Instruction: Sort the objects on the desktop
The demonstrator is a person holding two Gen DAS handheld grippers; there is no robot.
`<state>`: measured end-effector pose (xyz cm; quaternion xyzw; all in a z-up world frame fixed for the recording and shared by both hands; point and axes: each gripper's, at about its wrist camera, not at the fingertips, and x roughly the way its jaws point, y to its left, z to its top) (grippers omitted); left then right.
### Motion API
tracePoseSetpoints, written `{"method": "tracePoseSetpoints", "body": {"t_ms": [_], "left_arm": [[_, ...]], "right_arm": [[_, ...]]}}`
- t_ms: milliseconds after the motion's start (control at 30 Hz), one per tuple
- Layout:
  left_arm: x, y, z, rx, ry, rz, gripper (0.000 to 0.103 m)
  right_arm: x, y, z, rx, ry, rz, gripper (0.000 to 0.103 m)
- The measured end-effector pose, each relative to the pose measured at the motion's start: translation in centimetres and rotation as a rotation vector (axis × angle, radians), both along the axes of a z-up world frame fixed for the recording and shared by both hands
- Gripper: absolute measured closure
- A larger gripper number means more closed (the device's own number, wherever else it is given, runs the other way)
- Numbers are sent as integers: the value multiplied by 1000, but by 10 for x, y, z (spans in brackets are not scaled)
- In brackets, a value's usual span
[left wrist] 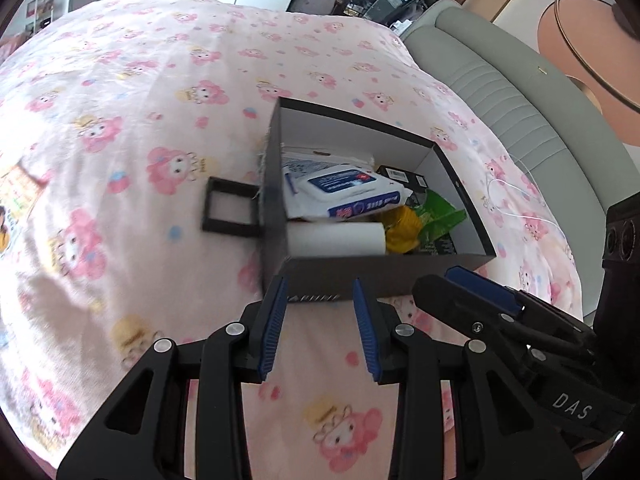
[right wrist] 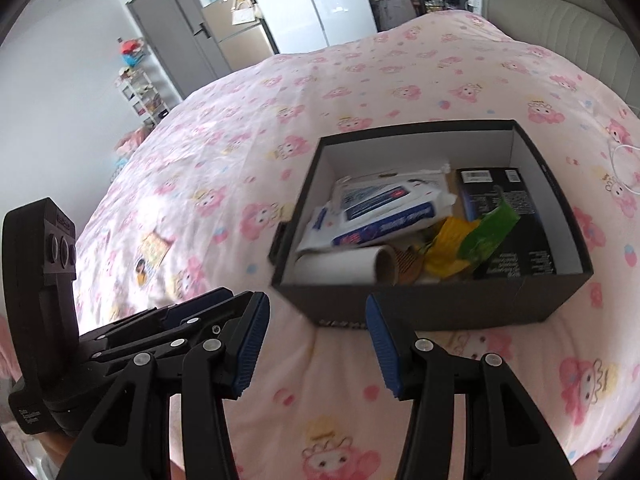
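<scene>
A black box with a white inside [left wrist: 360, 274] [right wrist: 440, 304] sits on the pink cartoon-print bedspread [left wrist: 140, 92]. Inside lie a blue-and-white wipes pack [left wrist: 344, 192] [right wrist: 376, 212], a white paper roll [left wrist: 336, 240] [right wrist: 340, 266], a yellow item [left wrist: 404, 228] [right wrist: 448, 252], a green packet [left wrist: 440, 216] [right wrist: 488, 232] and a black carton [right wrist: 516, 220]. My left gripper [left wrist: 320, 322] hovers just in front of the box's near wall, open, with nothing between its pads. My right gripper [right wrist: 316, 342] hangs beside it, also open with nothing in it.
A small black square frame [left wrist: 230, 210] lies on the bedspread against the box's left side. A printed card [right wrist: 150, 254] [left wrist: 12, 200] lies further left. A white cable [left wrist: 516, 188] trails to the right of the box, near the grey padded headboard [left wrist: 500, 80].
</scene>
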<state>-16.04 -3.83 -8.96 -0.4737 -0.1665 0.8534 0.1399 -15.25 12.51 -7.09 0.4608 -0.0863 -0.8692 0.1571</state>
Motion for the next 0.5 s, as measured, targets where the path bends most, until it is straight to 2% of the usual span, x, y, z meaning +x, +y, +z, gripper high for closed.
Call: {"method": "tracePoseSetpoints", "body": {"t_ms": [367, 500], "left_arm": [[41, -26, 9, -2, 20, 27, 67], [46, -33, 7, 3, 17, 33, 67]], "right_arm": [[33, -26, 5, -13, 12, 50, 56], [19, -19, 2, 8, 9, 35, 56]]}}
